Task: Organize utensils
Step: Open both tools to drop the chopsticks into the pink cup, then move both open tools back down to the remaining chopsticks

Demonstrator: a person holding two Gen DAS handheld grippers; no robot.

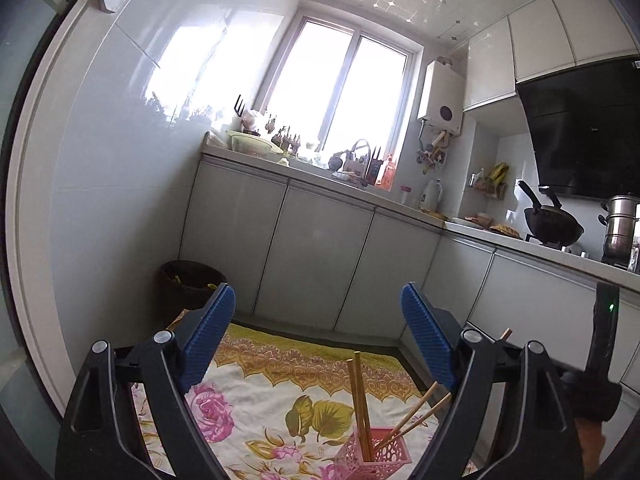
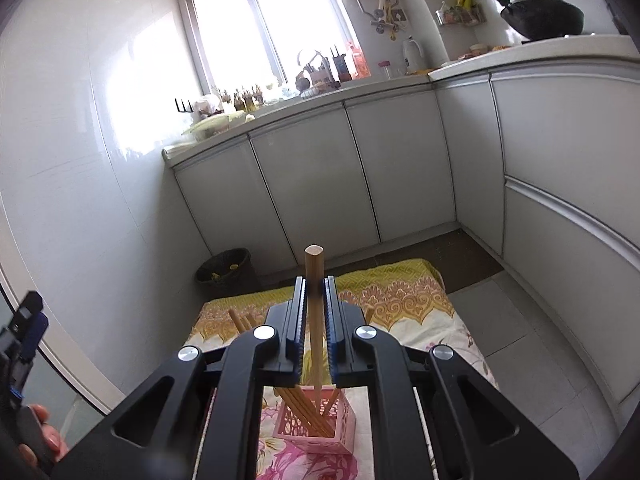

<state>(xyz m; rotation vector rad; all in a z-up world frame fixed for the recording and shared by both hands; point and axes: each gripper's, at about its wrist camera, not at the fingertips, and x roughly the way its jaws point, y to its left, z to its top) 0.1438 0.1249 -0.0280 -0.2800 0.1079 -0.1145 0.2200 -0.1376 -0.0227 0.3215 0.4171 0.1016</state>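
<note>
A pink lattice holder (image 1: 374,454) stands on a floral cloth (image 1: 256,404) and holds several wooden chopsticks (image 1: 360,396). My left gripper (image 1: 316,316) is open and empty, above and behind the holder. In the right wrist view, my right gripper (image 2: 315,300) is shut on one upright wooden chopstick (image 2: 314,272), whose lower tip reaches into the pink holder (image 2: 316,424) among the other chopsticks (image 2: 298,406). The right gripper's body shows at the right edge of the left wrist view (image 1: 600,360).
The cloth (image 2: 404,300) lies on the kitchen floor. A dark waste bin (image 1: 192,284) stands by the left wall. Grey cabinets (image 1: 320,240) run along the back and right, with a cluttered counter, a wok (image 1: 552,224) and a steel pot (image 1: 620,224).
</note>
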